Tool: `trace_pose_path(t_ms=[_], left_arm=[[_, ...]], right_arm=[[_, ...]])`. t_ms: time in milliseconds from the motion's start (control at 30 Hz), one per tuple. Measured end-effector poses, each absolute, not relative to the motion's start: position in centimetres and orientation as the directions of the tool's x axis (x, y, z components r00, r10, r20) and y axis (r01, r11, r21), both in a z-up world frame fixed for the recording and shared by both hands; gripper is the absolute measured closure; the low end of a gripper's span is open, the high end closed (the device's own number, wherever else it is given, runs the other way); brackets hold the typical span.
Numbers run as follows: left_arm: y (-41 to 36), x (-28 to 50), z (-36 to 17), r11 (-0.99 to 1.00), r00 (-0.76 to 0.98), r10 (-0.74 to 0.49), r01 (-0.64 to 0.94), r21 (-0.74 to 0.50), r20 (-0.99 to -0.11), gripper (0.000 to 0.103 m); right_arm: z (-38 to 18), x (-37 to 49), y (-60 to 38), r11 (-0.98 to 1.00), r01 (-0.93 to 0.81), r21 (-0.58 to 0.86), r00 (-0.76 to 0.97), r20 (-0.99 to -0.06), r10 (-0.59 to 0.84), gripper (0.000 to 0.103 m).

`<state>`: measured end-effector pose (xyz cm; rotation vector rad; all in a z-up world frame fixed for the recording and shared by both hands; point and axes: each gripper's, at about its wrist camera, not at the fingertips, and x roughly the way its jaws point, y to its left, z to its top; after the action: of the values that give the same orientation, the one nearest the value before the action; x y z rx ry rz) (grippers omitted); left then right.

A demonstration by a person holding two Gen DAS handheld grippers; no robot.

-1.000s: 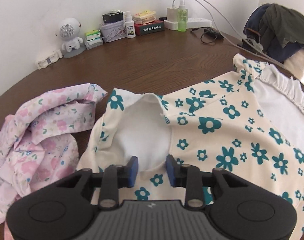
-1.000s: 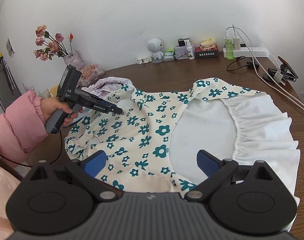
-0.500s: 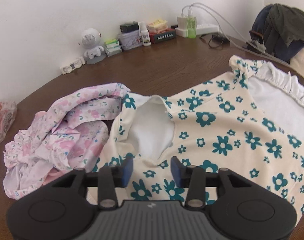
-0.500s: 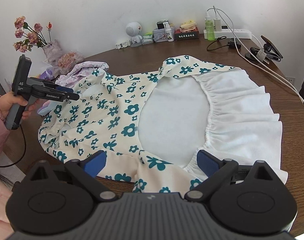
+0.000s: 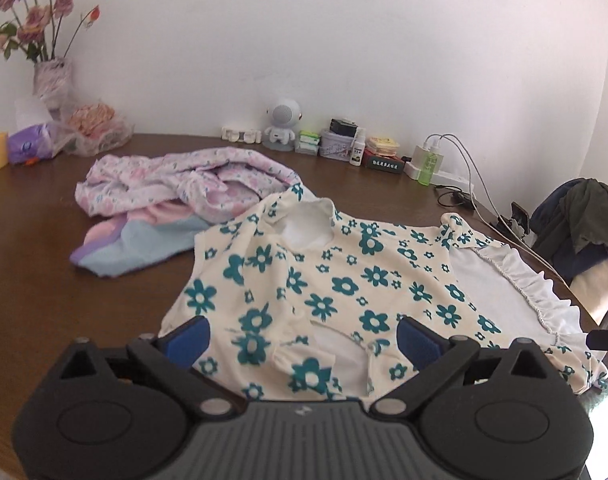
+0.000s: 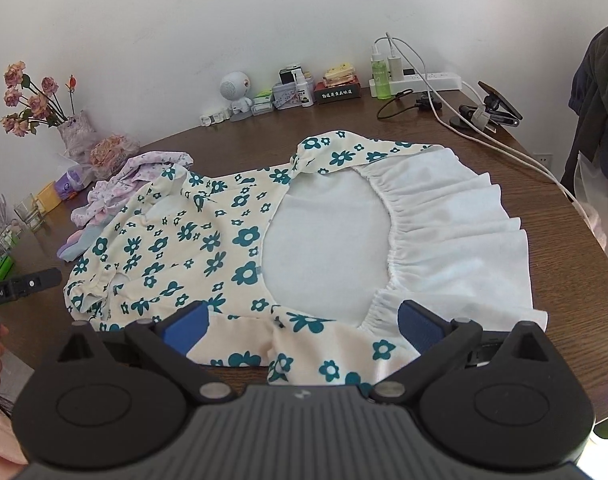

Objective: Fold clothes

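Floral dress [image 6: 208,240] spread on table [image 6: 464,152], hem at 12 o'clock of right tool [image 6: 300,330]; both tools [image 5: 300,338] spread wide, empty.

"Robot.AI" on the left tool [image 6: 22,286], partly cut off

1. Both views are bright with soft, even daylight; shadows under the cloth are faint.
2. Strong light enters from the right, washing out the far right edge of the left wrist view.
3. The brown counter [image 6: 520,184] shows a mild sheen.
4. Fisheye distortion bends the wall [image 5: 344,40] and the counter's edge, with dark vignetted corners.
5. Focus is fairly sharp centrally, softer toward the rims.
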<state>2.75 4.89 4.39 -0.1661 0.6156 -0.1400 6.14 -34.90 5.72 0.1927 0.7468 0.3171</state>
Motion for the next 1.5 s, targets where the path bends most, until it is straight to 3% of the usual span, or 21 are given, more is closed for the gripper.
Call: trace_pose_path(t_ms=[333, 533, 667, 767, 833, 933, 1167, 1267, 1333, 1500], left_arm=[[3.2, -0.3, 3.6, 0.984, 0.814, -0.179, 0.139, -0.114, -0.553, 0.003], [2.9, -0.9, 3.4, 0.987, 0.813, -0.159, 0.151, -0.062, -0.560, 0.003], [2.3, -0.7, 3.2, 0.980, 0.804, -0.148, 0.198, 0.025, -0.577, 0.004], [1.6, -0.2, 2.7, 0.945, 0.776, -0.149, 0.295, 0.143, -0.613, 0.007], [1.2, 0.2, 2.5, 0.909, 0.764, -0.139, 0.351, 0.225, -0.630, 0.015], [0.9, 1.1, 2.2, 0.848, 0.747, -0.108, 0.414, 0.332, -0.656, 0.021], [-1.1, 1.6, 1.9, 0.673, 0.664, -0.168, 0.617, 0.407, -0.729, 0.039], [-2.0, 2.1, 1.6, 0.607, 0.634, -0.164, 0.669, 0.429, -0.756, 0.060], [-2.1, 2.4, 1.4, 0.563, 0.623, -0.143, 0.690, 0.454, -0.769, 0.080], [-2.4, 3.2, 0.8, 0.446, 0.598, -0.087, 0.739, 0.505, -0.797, 0.080]], right_arm=[[4.9, 2.8, -35.9, 0.961, -0.162, 0.225, 0.717, -0.643, 0.271, 0.000], [4.5, 1.0, -35.9, 0.981, -0.165, 0.100, 0.739, -0.646, 0.190, 0.000], [4.4, 0.5, -35.1, 0.972, -0.233, -0.030, 0.756, -0.635, 0.162, 0.001], [4.2, 0.6, -34.1, 0.908, -0.357, -0.218, 0.766, -0.625, 0.151, 0.002], [4.1, 0.8, -33.9, 0.821, -0.441, -0.363, 0.764, -0.632, 0.131, 0.006], [4.4, 1.2, -33.7, 0.710, -0.543, -0.449, 0.738, -0.658, 0.148, 0.016], [4.2, 2.3, -32.3, 0.584, -0.670, -0.459, 0.661, -0.727, 0.187, 0.037], [4.1, 2.6, -31.9, 0.550, -0.700, -0.456, 0.639, -0.744, 0.196, 0.045], [4.0, 2.8, -31.9, 0.525, -0.719, -0.456, 0.621, -0.761, 0.190, 0.049], [4.0, 3.3, -32.5, 0.503, -0.740, -0.448, 0.587, -0.794, 0.157, 0.055]])
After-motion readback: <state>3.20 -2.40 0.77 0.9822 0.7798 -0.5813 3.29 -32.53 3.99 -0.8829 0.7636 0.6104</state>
